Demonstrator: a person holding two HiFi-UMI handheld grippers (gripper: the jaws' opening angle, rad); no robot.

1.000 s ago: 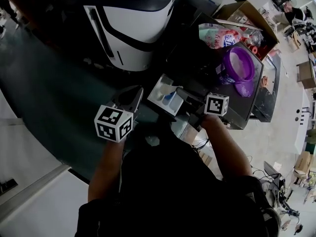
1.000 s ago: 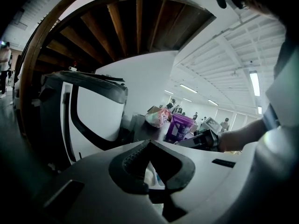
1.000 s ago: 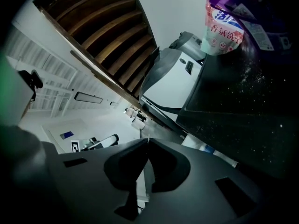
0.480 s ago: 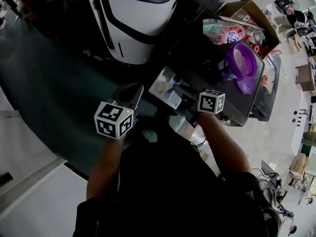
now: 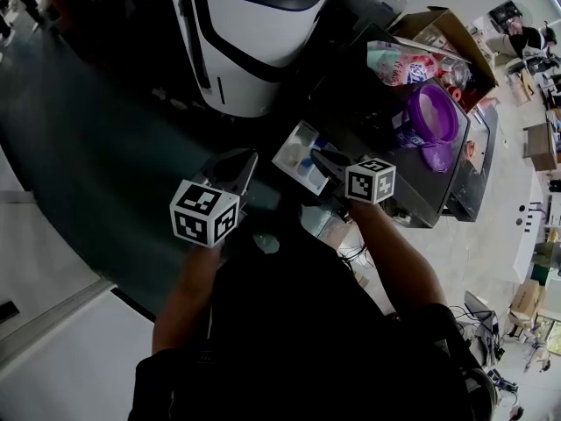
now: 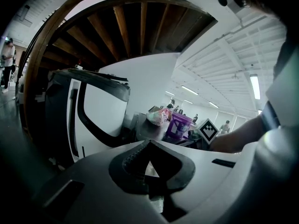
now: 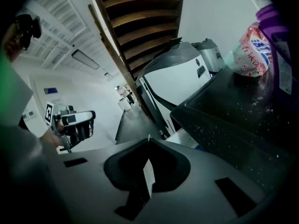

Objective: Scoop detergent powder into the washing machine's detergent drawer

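Observation:
The white and black washing machine (image 5: 254, 42) stands at the top of the head view. Its detergent drawer (image 5: 296, 152) is pulled out, pale with a blue part inside. My right gripper (image 5: 326, 161) reaches over the drawer's right side with its jaws shut. In the right gripper view a thin white sliver shows between the jaws (image 7: 148, 138); I cannot tell what it is. My left gripper (image 5: 235, 172) hangs just left of the drawer, shut and holding nothing (image 6: 149, 143). A purple tub (image 5: 431, 112) and a detergent bag (image 5: 399, 60) sit on the black table (image 5: 368, 112) to the right.
A cardboard box (image 5: 447, 24) stands behind the purple tub. White powder specks lie on the black table top (image 7: 233, 120). The dark floor (image 5: 96, 147) stretches left of the machine. People stand far off in the hall.
My right gripper has shifted a little left, closer over the drawer. The left gripper has stayed almost where it was.

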